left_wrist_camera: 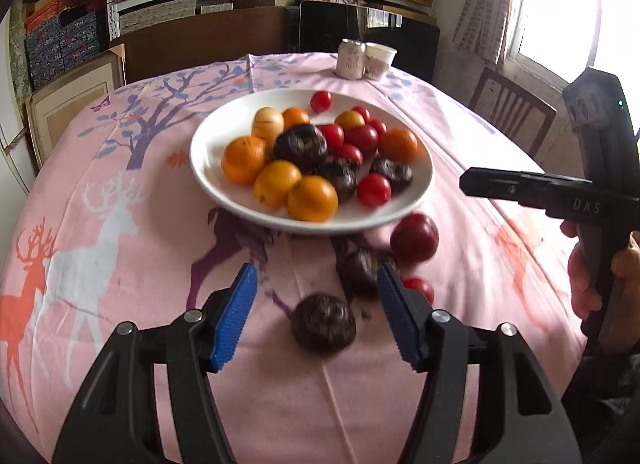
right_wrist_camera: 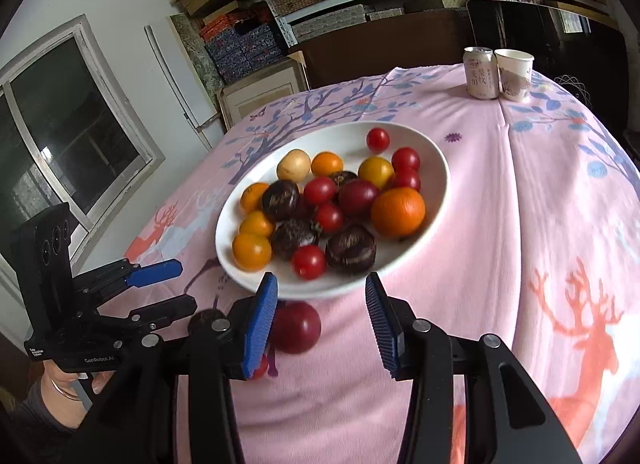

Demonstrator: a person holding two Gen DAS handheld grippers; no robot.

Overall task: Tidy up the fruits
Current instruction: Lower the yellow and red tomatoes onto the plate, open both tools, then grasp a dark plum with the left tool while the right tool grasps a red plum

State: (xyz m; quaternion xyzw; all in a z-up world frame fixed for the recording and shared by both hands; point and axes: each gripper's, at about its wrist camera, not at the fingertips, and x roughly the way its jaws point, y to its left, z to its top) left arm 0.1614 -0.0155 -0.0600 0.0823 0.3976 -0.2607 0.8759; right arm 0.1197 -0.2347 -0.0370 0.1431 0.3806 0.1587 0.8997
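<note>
A white plate [left_wrist_camera: 212, 152] [right_wrist_camera: 436, 168] holds several oranges, cherry tomatoes, dark water chestnuts and a pale fruit. Off the plate on the pink cloth lie two dark chestnuts [left_wrist_camera: 323, 323] [left_wrist_camera: 362, 270], a dark red plum [left_wrist_camera: 414, 238] [right_wrist_camera: 297, 327] and a small red tomato [left_wrist_camera: 420, 288]. My left gripper [left_wrist_camera: 316, 292] is open and empty, its blue pads either side of the near chestnut. My right gripper [right_wrist_camera: 320, 304] is open and empty, just above the plum at the plate's near rim. The right gripper also shows from the side in the left wrist view [left_wrist_camera: 520, 184].
A drink can [left_wrist_camera: 351, 58] [right_wrist_camera: 481, 73] and a paper cup [left_wrist_camera: 378, 60] [right_wrist_camera: 514, 74] stand at the table's far edge. A wooden chair [left_wrist_camera: 512, 112] stands to the right of the table. Shelves with boxes line the back wall.
</note>
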